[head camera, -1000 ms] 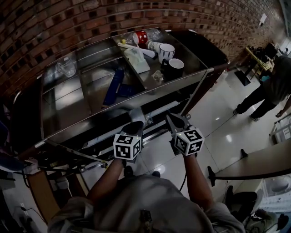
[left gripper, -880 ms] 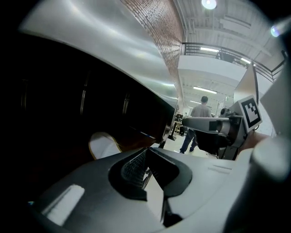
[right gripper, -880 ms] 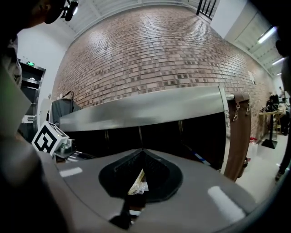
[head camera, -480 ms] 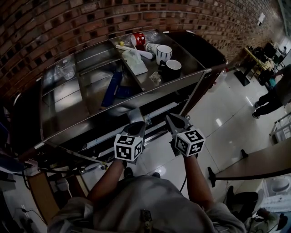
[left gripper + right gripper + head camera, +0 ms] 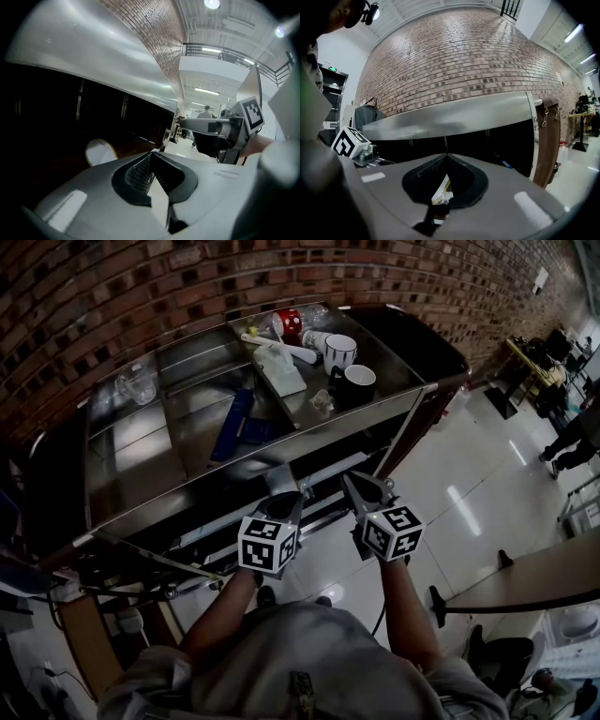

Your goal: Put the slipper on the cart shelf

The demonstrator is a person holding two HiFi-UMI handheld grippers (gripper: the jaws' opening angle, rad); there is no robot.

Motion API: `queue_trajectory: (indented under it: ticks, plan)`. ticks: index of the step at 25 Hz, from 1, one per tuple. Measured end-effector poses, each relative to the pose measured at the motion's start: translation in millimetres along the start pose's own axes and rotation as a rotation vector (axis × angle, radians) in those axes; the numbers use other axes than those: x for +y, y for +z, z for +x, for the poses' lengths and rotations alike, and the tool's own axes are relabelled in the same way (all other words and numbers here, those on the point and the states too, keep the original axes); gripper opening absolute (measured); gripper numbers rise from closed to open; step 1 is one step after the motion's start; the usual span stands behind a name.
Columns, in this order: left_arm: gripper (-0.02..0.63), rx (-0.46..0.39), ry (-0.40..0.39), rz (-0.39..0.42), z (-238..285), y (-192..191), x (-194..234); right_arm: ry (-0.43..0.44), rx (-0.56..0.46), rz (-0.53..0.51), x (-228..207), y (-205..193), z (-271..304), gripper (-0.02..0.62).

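Note:
A blue slipper [image 5: 232,424] lies on the steel cart's top shelf [image 5: 141,460], near its middle. Both grippers hang in front of the cart's near edge, below the top shelf and pointing at it. My left gripper [image 5: 281,486] is shut and its tips [image 5: 151,157] meet with nothing between them. My right gripper [image 5: 361,488] is shut too, and its jaws [image 5: 446,157] are empty. Neither touches the slipper. In the left gripper view a white oval thing with a yellow rim [image 5: 100,151] sits in the dark lower shelf; I cannot tell what it is.
Cups [image 5: 342,350], a black mug [image 5: 357,382], a red can [image 5: 290,321], a tissue pack [image 5: 279,365] and a glass [image 5: 138,382] stand on the cart top. A brick wall [image 5: 112,296] runs behind the cart. A person [image 5: 574,432] walks on the shiny floor at right.
Both grippers have stayed almost still. The person at the right has walked away towards the frame's right edge.

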State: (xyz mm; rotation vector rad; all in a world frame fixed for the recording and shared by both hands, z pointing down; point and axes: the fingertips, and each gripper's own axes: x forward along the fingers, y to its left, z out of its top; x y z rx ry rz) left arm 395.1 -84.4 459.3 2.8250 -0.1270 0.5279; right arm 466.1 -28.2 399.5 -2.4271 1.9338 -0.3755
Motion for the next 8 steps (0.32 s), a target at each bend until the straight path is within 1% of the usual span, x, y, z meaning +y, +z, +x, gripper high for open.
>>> queue_trajectory:
  ticks: [8]
  plan:
    - [0.008,0.004,-0.009,0.004,3.3,-0.6,-2.0,0.005,-0.005,-0.003,-0.1,1.7,3.3,0.003]
